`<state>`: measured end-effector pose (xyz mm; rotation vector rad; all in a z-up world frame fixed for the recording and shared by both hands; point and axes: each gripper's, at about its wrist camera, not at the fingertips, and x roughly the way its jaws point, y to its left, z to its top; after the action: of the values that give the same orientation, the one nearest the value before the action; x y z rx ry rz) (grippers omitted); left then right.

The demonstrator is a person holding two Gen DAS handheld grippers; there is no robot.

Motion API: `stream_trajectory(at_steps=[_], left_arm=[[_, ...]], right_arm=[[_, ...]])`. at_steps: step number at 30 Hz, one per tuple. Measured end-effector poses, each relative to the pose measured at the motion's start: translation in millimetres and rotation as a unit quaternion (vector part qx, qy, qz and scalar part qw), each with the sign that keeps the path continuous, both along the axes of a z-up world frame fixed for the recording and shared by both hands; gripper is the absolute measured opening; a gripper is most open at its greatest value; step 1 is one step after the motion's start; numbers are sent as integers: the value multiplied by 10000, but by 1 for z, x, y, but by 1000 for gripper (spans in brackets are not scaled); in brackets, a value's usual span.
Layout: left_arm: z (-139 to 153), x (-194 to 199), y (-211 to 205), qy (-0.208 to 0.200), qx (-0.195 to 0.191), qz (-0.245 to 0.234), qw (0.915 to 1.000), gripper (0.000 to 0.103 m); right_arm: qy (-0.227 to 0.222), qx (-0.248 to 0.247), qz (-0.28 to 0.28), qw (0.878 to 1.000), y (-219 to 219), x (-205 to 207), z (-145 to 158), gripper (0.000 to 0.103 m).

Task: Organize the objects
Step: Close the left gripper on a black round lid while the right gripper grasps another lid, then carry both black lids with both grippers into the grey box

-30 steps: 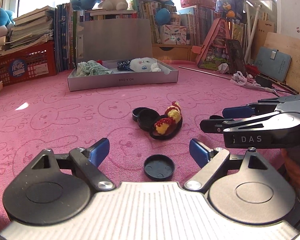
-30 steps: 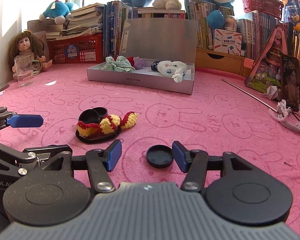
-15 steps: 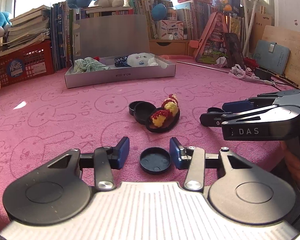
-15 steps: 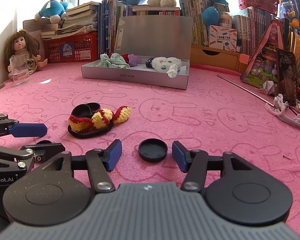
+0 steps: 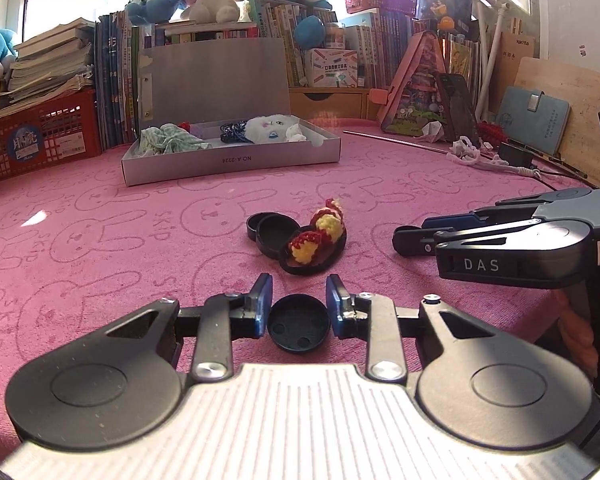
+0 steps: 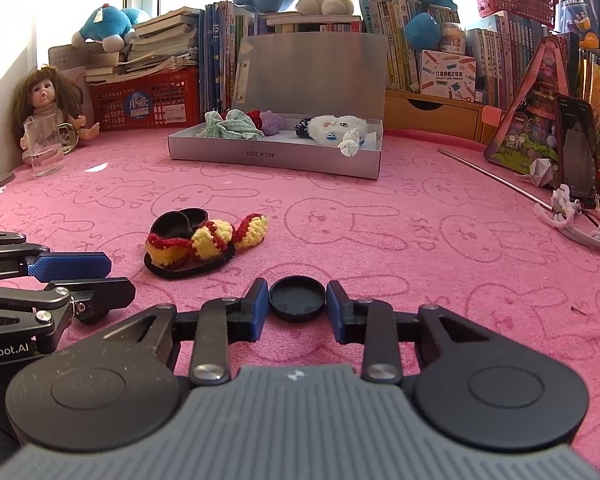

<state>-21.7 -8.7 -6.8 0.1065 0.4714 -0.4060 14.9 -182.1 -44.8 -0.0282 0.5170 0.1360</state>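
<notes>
My left gripper [image 5: 299, 300] is shut on a small black round cap [image 5: 299, 326], tilted up off the pink cloth. My right gripper [image 6: 297, 300] is shut on a second black round cap [image 6: 297, 298] low over the cloth. Ahead lie a red and yellow crocheted piece on a black band [image 5: 315, 240] and two more black caps [image 5: 270, 230]; these also show in the right wrist view [image 6: 204, 242]. The right gripper shows at the right of the left wrist view [image 5: 480, 236]. The left gripper shows at the left of the right wrist view [image 6: 68, 280].
An open grey box [image 6: 276, 156] holding cloth and a white plush stands at the back. Books, plush toys and a red basket [image 6: 144, 100] line the rear. A doll and a glass [image 6: 44, 148] stand at the left. A phone, a rod and cords [image 6: 572, 208] lie at the right.
Both grippers have closed from wide open onto their black caps. The left one has tilted its cap up off the cloth.
</notes>
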Motion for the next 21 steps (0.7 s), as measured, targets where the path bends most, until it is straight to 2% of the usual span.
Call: stream_trajectory(at_steps=[13,21], left_arm=[[5,2,2,-40,-52,82,9999,34],[21,18,5,-33,-180,156,9997,34]], right_arm=[[-61,-31,-11,10000,3,2,6,37],[-62,31,-133,9999,0,15,15,36]])
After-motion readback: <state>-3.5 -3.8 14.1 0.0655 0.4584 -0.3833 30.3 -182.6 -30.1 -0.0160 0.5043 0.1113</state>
